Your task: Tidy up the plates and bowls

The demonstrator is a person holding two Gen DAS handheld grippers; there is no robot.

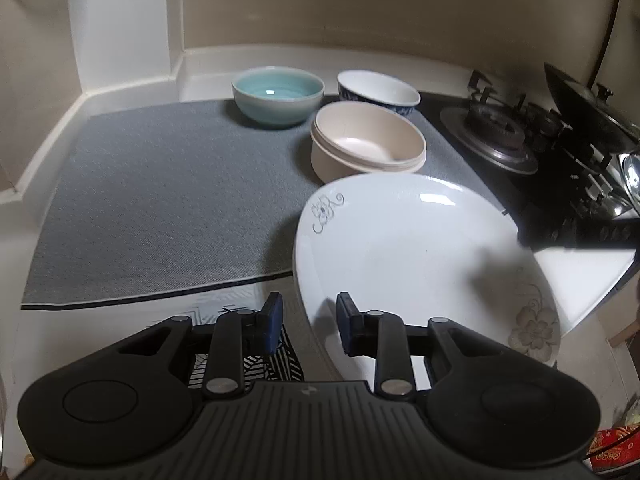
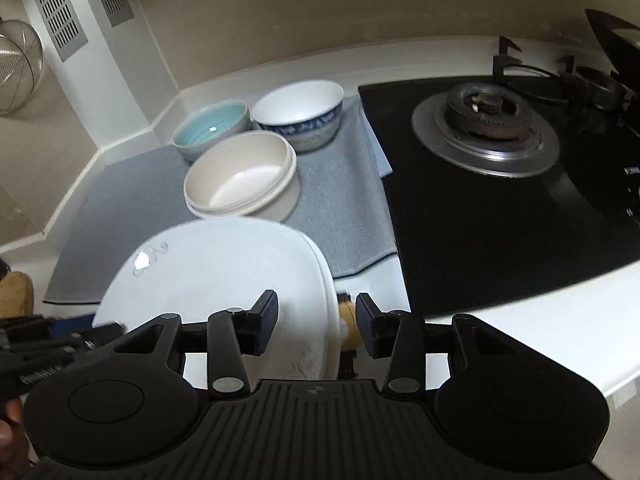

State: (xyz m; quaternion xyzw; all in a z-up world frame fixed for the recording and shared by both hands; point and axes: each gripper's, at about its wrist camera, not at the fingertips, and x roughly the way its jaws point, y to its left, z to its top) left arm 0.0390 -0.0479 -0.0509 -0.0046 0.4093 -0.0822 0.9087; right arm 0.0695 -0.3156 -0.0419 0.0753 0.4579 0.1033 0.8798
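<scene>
A large white plate (image 1: 400, 248) with flower prints hangs tilted over the counter's front edge. My left gripper (image 1: 310, 322) is shut on its left rim: the right pad lies on the inner face and the left pad is outside the rim. In the right wrist view the same plate (image 2: 224, 272) sits low left. My right gripper (image 2: 316, 324) stands open astride its right rim, with a gap at the outer pad. Behind stand a teal bowl (image 1: 278, 94), a blue-patterned white bowl (image 1: 378, 90) and nested beige bowls (image 1: 368, 140).
The bowls stand on a grey mat (image 1: 160, 200) whose left half is bare. A black gas stove (image 2: 484, 128) lies to the right, with a dark wok (image 1: 588, 108) on its far burner. The left gripper (image 2: 60, 336) and a hand (image 2: 8, 432) show at the right view's left edge.
</scene>
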